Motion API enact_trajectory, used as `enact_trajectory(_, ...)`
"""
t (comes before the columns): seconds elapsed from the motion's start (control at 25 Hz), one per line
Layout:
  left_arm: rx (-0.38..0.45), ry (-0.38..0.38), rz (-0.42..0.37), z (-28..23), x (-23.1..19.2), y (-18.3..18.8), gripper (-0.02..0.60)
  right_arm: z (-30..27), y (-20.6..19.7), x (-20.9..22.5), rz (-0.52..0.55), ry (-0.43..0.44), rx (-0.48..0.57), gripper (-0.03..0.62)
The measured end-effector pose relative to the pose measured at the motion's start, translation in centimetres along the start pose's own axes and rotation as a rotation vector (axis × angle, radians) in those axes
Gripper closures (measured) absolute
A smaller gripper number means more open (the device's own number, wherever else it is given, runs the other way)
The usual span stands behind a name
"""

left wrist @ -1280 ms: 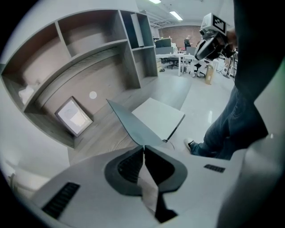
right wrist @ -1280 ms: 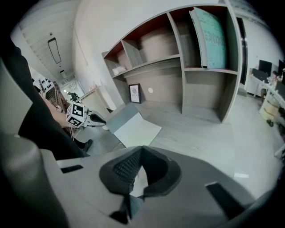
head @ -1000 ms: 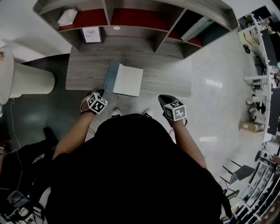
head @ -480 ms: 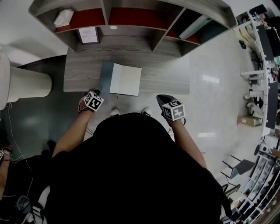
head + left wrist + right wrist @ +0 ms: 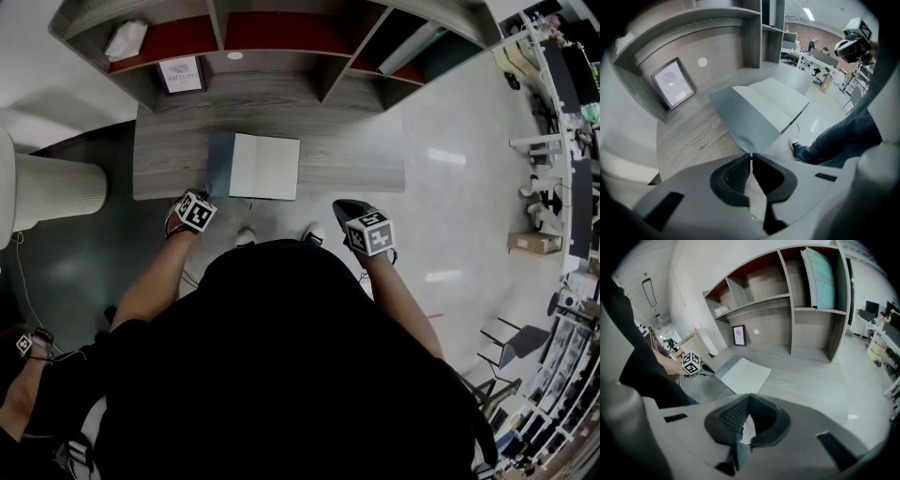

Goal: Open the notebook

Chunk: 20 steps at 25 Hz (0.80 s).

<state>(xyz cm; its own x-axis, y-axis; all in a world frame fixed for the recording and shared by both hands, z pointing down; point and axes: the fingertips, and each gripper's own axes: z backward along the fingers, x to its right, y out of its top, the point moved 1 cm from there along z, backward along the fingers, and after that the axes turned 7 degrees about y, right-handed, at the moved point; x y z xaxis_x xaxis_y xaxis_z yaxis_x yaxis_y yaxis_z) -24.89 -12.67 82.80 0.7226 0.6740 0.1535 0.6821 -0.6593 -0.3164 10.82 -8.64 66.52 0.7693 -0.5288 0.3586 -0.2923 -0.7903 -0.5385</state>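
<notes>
1. Fingers (image 5: 732, 176) of the left gripper (image 5: 751, 155) are pressed together on the near corner of the grey cover (image 5: 740, 117) of the notebook (image 5: 774, 104); that corner runs straight into their tips.
2. On the right gripper (image 5: 749, 398) the fingers (image 5: 731, 417) meet tip to tip with nothing between them. It hangs in front of the desk (image 5: 356, 159), above the pale floor (image 5: 450, 197) and well apart from the notebook.
3. The notebook lies open on the desk near the front edge, with a white page (image 5: 266, 167) facing up and the cover spread to the left of it.
4. At the back of the desk, a framed picture (image 5: 180, 73) leans under the shelf unit (image 5: 281, 66).
</notes>
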Motion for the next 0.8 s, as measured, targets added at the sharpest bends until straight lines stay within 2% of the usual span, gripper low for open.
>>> enact_trajectory(0.12, -0.006, -0.009, 0.018, -0.4, -0.1, -0.5, 0.560, 0.0, -0.3, -0.4, 0.002, -0.011, 0.006, 0.594)
enact_trajectory(0.36, -0.023, -0.028, 0.152, -0.5, -1.1, -1.3, 0.560, 0.3, -1.0, -1.3, -0.012, -0.017, 0.020, 0.594)
enact_trajectory(0.48, -0.014, -0.030, 0.155, -0.5, -1.2, -1.4, 0.560, 0.5, -1.0, -1.7, -0.012, -0.016, 0.032, 0.594)
enact_trajectory(0.64, -0.060, 0.017, 0.174, 0.8, -2.0, -2.3, 0.560, 0.9, -0.5, -1.7, 0.008, -0.016, 0.047, 0.594)
enact_trajectory(0.8, -0.015, 0.042, 0.196, 2.3, -2.7, -1.2, 0.560, 1.5, 0.7, -1.3, 0.015, -0.013, 0.083, 0.594)
